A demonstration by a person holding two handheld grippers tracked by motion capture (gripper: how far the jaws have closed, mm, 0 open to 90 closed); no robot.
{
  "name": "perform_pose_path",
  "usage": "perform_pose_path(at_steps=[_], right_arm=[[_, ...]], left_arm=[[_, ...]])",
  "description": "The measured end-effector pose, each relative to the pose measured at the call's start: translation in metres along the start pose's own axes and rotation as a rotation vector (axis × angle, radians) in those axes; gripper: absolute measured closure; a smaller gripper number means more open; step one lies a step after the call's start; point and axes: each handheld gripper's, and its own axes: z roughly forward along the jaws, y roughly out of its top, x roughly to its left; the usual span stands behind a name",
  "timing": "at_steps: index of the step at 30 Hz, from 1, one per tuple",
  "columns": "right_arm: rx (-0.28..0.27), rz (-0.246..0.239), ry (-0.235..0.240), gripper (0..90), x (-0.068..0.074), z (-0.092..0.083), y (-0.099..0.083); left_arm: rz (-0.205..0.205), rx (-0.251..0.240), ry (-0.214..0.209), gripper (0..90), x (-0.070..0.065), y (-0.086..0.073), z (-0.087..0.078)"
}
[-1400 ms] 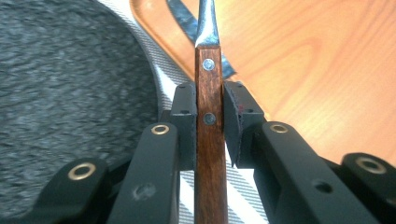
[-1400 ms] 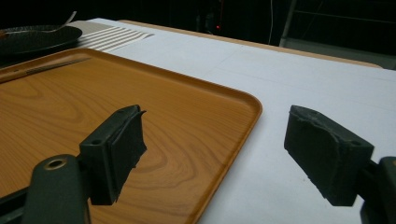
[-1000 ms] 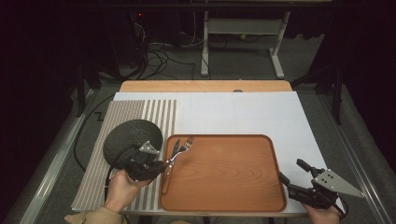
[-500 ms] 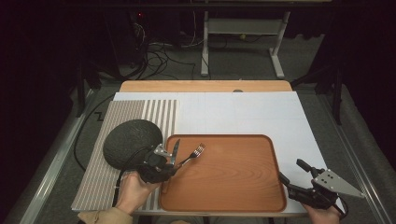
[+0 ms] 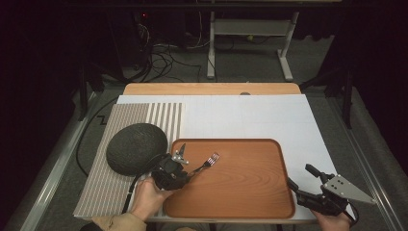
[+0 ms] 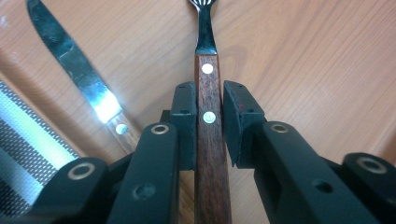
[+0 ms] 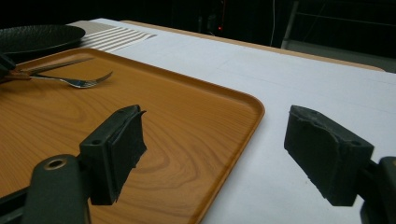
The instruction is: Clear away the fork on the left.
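Observation:
My left gripper [image 5: 188, 172] is shut on the wooden handle of a fork [image 5: 208, 161] at the left end of the wooden tray [image 5: 240, 197]. In the left gripper view the pads [image 6: 184, 116] clamp the fork handle [image 6: 208, 140], and its tines point away over the tray [image 6: 303, 70]. A knife [image 6: 79, 74] lies on the tray just to the left of the fork. My right gripper [image 5: 300, 176] stands open by the tray's right edge with nothing between its fingers [image 7: 116, 144]. From there the fork [image 7: 74, 80] shows low over the tray [image 7: 177, 121].
A dark round plate [image 5: 136, 147] sits on a striped placemat [image 5: 103, 192] left of the tray. A white sheet [image 5: 250, 120] covers the table behind and to the right of the tray. A black cable [image 5: 84, 144] runs past the table's left side.
My left gripper has moved right over the tray's left end with the fork in it, away from the knife. The right gripper has stayed where it was.

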Motion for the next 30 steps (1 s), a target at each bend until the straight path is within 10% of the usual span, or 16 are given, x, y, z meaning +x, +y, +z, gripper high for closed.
perform_pose_path(at_steps=[30], right_arm=[[0.001,-0.003,0.007,20.8,0.0,0.0,0.0]], left_arm=[[0.055,0.067,-0.019,71.4,-0.022,0.009,0.03]])
